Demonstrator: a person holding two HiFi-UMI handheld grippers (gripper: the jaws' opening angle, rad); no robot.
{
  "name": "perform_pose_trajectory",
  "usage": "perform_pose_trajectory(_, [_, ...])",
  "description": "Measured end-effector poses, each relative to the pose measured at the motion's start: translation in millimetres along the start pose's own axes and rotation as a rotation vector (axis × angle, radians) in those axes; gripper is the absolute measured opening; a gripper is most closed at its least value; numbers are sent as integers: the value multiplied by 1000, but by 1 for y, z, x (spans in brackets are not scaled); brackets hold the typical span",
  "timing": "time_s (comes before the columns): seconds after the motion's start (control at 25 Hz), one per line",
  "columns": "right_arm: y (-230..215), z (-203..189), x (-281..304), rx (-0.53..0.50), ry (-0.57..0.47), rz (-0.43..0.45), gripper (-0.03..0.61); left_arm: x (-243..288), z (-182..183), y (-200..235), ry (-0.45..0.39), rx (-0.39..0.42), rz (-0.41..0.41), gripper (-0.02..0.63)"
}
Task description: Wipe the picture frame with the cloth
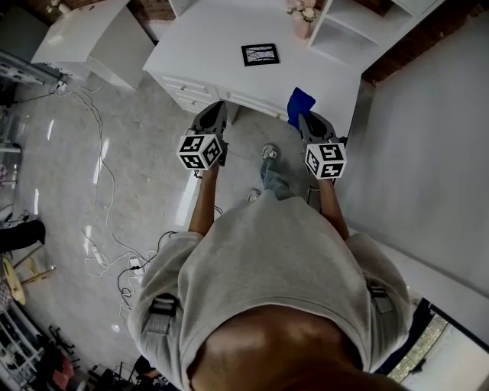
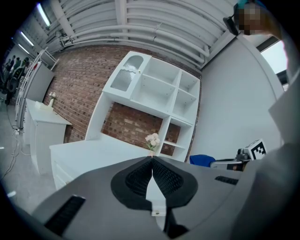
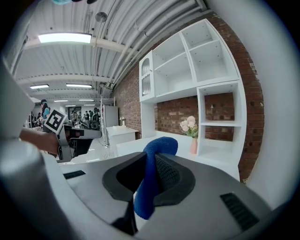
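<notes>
The right gripper [image 3: 151, 164] is clamping the blue fuzzy cloth [image 3: 158, 149] ready for wiping, the left gripper [image 2: 152, 164] is hovering with jaws pressed together on nothing, and the small black rectangular picture frame [image 1: 260, 54] is lying ahead of both on the white table [image 1: 221, 42].

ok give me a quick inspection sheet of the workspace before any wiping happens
surface: white desk, glossy grey floor in front of it
job's things: picture frame flat on the desk; blue cloth in the right gripper
clutter: vase of flowers at the desk's back
grippers: left gripper shut, empty; right gripper shut on the cloth; both short of the frame
cables: white cables loose on the floor, left side
surroundings: white shelf unit, brick wall, second white cabinet
</notes>
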State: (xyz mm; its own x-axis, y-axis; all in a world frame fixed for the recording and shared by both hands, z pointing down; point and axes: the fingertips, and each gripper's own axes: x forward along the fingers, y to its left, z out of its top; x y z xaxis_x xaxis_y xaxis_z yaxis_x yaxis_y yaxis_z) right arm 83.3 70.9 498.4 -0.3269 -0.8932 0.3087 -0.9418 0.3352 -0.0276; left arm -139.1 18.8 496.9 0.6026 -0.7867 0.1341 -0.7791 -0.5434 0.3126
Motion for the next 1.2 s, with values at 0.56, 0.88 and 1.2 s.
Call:
perform_pose_trajectory(0.56, [-34, 24, 81, 5, -13, 35, 61, 58, 22, 42, 0, 17, 42, 17])
perform_pose_trajectory(0.88, [-68, 49, 132, -3, -8, 60, 61, 114, 42, 58, -1, -4, 52, 18])
perform_pose_trajectory(1.2, [-111, 67, 184, 8, -11, 84, 61, 172, 56, 74, 2, -11, 80, 17])
